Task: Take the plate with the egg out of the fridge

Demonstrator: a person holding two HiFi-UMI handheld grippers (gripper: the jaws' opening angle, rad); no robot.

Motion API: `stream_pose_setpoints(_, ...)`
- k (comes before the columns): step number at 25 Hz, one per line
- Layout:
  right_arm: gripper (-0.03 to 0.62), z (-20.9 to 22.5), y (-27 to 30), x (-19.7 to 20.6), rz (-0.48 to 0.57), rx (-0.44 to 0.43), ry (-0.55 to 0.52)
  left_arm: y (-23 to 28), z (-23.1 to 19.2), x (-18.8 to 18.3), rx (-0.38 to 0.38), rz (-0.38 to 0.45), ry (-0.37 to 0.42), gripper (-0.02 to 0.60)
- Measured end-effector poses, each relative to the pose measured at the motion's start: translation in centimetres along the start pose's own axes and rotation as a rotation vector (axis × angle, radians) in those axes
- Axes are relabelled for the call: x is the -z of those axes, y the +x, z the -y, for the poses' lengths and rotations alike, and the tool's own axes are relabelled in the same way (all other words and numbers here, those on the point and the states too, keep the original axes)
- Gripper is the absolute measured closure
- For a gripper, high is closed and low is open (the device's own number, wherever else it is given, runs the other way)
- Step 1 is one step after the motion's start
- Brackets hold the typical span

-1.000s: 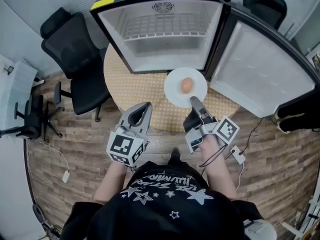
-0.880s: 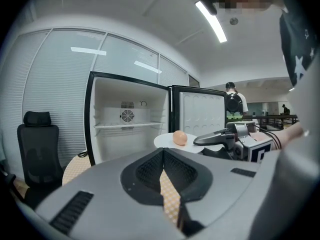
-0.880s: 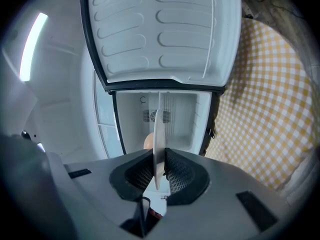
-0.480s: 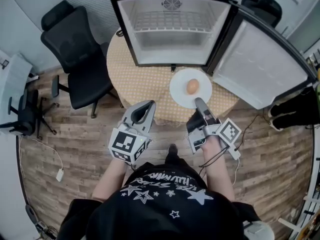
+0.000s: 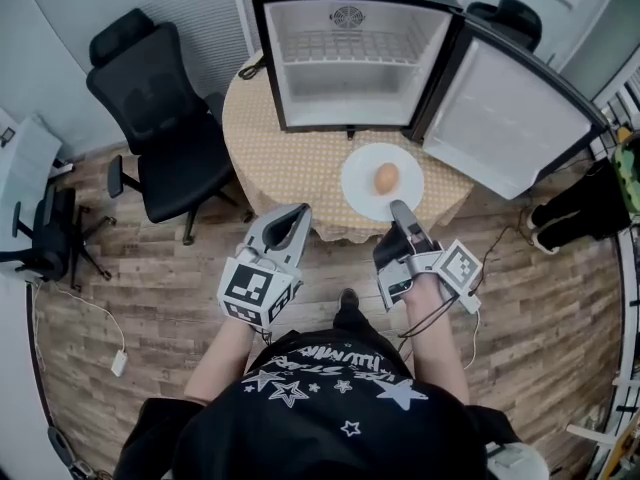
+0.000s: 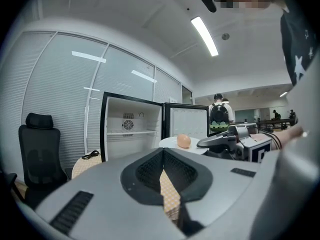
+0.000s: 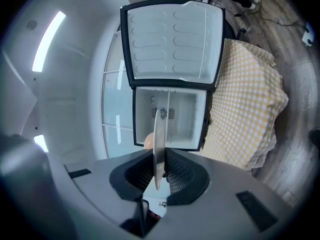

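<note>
Chairs of black mesh are seen furthest left of the fridge [image 5: 355, 58]: one office chair [image 5: 150, 118] just beside its left wall, another [image 5: 40, 238] well apart from it by the room's edge. The left gripper [image 5: 295, 213] is held in front of the fridge, off the near edge of the desk [image 5: 290, 168], which is draped in a yellow chequered cloth. Its fingers [image 6: 145, 171] are closed tip to tip, and nothing is held between them. The fridge is stood at the back of the desk with its compartment laid open and only a wire shelf [image 5: 345, 46] seen inside. A dark cable [image 5: 250, 68] is left on the cloth at the fridge's left corner.

The plate [image 5: 365, 193] is found outside the fridge, in front of its open compartment towards the hinge side, over the near part of the desk. The egg [image 5: 386, 177] is carried at its middle. The plate's near rim is clamped by the right gripper [image 5: 400, 208], whose fingers [image 7: 180, 176] are closed on it, with the rim seen edge-on between them. The fridge door [image 5: 510, 118] is swung wide to the right. A person with a backpack [image 6: 218, 118] is seen beyond that door.
</note>
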State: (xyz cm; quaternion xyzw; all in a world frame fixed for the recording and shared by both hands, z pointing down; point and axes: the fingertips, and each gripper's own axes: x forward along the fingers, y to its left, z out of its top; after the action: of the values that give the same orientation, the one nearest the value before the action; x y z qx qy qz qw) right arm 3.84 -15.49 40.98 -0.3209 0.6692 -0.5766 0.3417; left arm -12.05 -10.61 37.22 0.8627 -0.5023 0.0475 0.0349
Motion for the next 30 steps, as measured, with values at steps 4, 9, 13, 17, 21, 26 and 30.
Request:
stream_pose_setpoints(4, 0.534, -0.4, -2.7, 1.9, 0.034, 0.016, -0.014, -2.7, 1.2, 0.1, 0.044, 0.018, -0.005, 0.578)
stream_pose_setpoints(9, 0.534, -1.0, -8.5, 5.9, 0.08, 0.006, -0.026, -7.9, 3.8, 1.2, 0.086, 0.033, 0.006, 0.577)
stream_pose_setpoints(13, 0.534, -0.7, -12.3, 7.6, 0.123, 0.024, -0.024, -10.4, 6.2, 2.1, 0.143, 0.024, 0.006, 0.578)
stream_pose_setpoints(17, 0.534, -0.5, -12.4, 8.0, 0.119, 0.06, -0.015, -9.7, 5.9, 2.8, 0.16, -0.011, -0.016, 0.577)
stream_pose_setpoints(21, 0.534, -0.4, -12.6, 7.9, 0.127, 0.078, -0.013, -9.9, 6.0, 3.0, 0.161, -0.008, -0.028, 0.578)
stream_pose_setpoints(26, 0.534, -1.0, -12.7, 8.1, 0.097, 0.055, -0.019, -10.9, 6.2, 2.9, 0.122, 0.003, -0.03, 0.578)
stream_pose_setpoints(30, 0.534, -0.7, -12.8, 8.1, 0.067, 0.051, -0.005, -10.8, 6.5, 2.6, 0.092, 0.002, -0.03, 0.578)
